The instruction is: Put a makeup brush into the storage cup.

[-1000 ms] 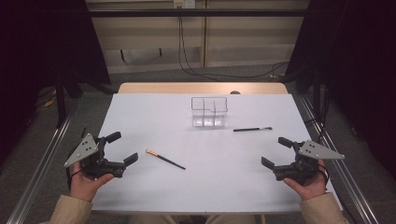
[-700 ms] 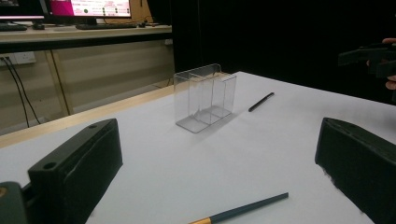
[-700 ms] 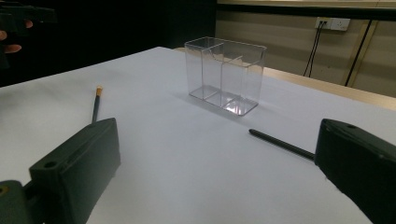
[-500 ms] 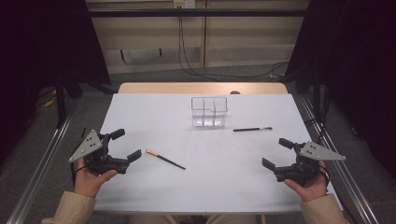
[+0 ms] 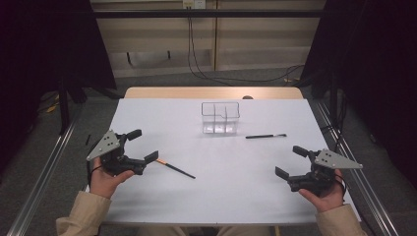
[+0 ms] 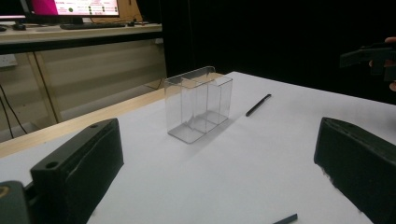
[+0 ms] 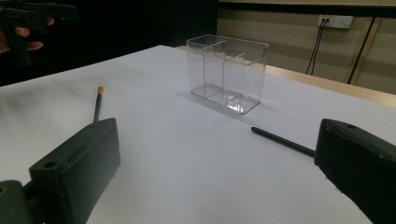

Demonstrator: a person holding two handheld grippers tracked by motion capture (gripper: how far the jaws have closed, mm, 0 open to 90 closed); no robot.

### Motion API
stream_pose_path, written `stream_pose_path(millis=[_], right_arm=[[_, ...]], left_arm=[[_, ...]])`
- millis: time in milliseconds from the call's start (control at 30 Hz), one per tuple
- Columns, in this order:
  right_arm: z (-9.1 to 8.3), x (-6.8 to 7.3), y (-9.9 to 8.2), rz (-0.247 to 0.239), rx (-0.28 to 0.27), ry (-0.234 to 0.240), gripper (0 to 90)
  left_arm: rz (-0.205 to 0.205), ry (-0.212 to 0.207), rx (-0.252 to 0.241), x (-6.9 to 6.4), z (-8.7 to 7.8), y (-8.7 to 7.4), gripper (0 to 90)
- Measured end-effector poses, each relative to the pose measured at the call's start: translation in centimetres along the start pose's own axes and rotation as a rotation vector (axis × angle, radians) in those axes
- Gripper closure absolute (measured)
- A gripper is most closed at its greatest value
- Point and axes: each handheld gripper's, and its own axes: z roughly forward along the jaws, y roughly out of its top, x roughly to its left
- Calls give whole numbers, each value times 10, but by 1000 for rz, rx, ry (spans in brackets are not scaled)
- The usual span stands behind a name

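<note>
A clear divided box (image 5: 221,118) stands at the table's far middle, also seen as the box (image 6: 198,105) and the box (image 7: 227,72). A black pen (image 5: 265,136) lies just right of it. A dark pen with an orange end (image 5: 175,169) lies left of centre. My left gripper (image 5: 142,145) is open, its near jaw tip right at that orange end. My right gripper (image 5: 290,161) is open over bare table at the right. Between the jaws of the left gripper (image 6: 219,144) and the right gripper (image 7: 217,149) there is nothing.
The white table (image 5: 211,196) ends in a wooden strip (image 5: 211,92) at the back. Metal rails (image 5: 44,172) run along both sides. Cables hang on the wall behind. The orange-ended pen (image 7: 97,105) and the black pen (image 7: 282,141) flank the box.
My left gripper has moved right, toward the orange end of the pen. The right gripper has barely moved. Both stay open.
</note>
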Motion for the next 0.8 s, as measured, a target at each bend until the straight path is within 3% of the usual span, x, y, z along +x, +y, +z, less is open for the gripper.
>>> stream_pose_path(millis=[333,800], right_arm=[[-2,0,-1,-1,3,1,0],[-1,1,-1,-6,10,6,0]], left_arm=[[-4,-39,21,0,28,-1,13],[-4,-43,46,3,33,-3,17]])
